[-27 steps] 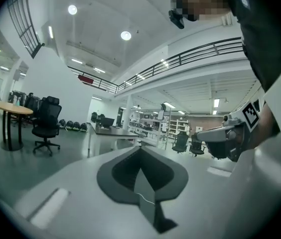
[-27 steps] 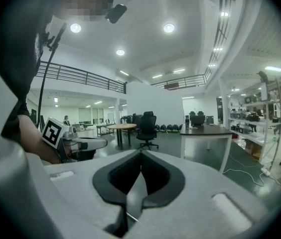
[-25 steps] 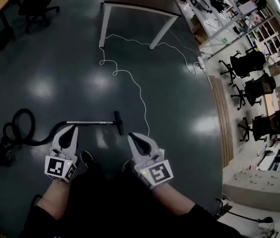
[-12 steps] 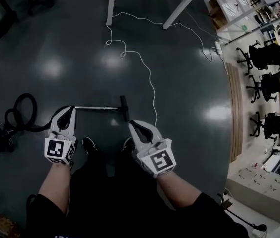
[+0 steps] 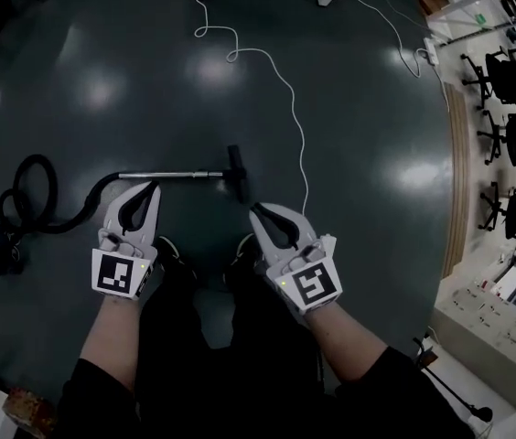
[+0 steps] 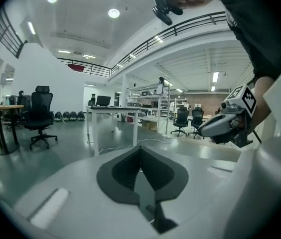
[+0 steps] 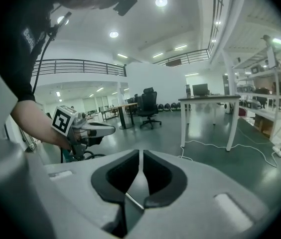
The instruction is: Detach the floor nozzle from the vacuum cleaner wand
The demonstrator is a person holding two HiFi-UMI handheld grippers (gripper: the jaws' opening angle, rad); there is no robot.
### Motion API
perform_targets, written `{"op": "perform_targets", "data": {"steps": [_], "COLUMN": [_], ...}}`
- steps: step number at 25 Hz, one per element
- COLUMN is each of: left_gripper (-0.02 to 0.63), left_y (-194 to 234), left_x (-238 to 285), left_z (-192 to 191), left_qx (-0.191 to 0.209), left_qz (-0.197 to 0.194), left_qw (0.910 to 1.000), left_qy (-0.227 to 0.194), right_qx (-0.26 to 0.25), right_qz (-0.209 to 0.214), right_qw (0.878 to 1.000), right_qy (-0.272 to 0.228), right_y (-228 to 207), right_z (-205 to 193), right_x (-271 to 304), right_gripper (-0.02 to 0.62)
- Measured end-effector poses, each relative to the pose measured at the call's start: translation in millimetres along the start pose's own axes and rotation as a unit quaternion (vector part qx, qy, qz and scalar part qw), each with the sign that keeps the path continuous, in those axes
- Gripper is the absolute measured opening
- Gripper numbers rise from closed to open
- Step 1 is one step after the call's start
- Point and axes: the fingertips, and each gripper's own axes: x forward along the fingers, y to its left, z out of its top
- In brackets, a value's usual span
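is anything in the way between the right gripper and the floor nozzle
Nothing visible. Only bare floor lies between the right gripper, whose empty jaws have just been opening a crack, and the floor nozzle on the wand. The white cable runs to the nozzle's right, off that path.

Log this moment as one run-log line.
stage: pre-grasp | left tongs: shut, empty | right tongs: just been opening, slightly apart, empty | floor nozzle: attached to wand, untouched

Two bare forearms reach forward and a little downward, side by side and apart. The left gripper [image 5: 151, 188] has its jaws pressed together, holding nothing. The right gripper [image 5: 257, 210] has jaws that have just been opening to a thin slit, with nothing between them.
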Motion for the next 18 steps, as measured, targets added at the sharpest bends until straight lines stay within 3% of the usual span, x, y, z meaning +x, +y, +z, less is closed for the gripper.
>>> {"op": "perform_targets", "data": {"steps": [7,18], "left_gripper": [0.000,0.018], "left_y": [-11.5,-16.5], "left_x": [36.8,84.6], "left_z": [-73.5,-189.0], "left_qx": [0.009,0.014], "left_qz": [-0.053,-0.082], "left_qw": [0.9985,0.9965], "left_qy": [-0.009,0.004], "right_qx": [0.007,-0.002], "right_qz": [-0.001,0.020], "right_qw": [1.000,1.000], "right_qy": [0.009,0.006], "right_y": [-24.2,-44.2], "right_z": [-84.8,-188.3], "right_x": [47.3,113.5], "right_gripper": [0.038,0.053]}}
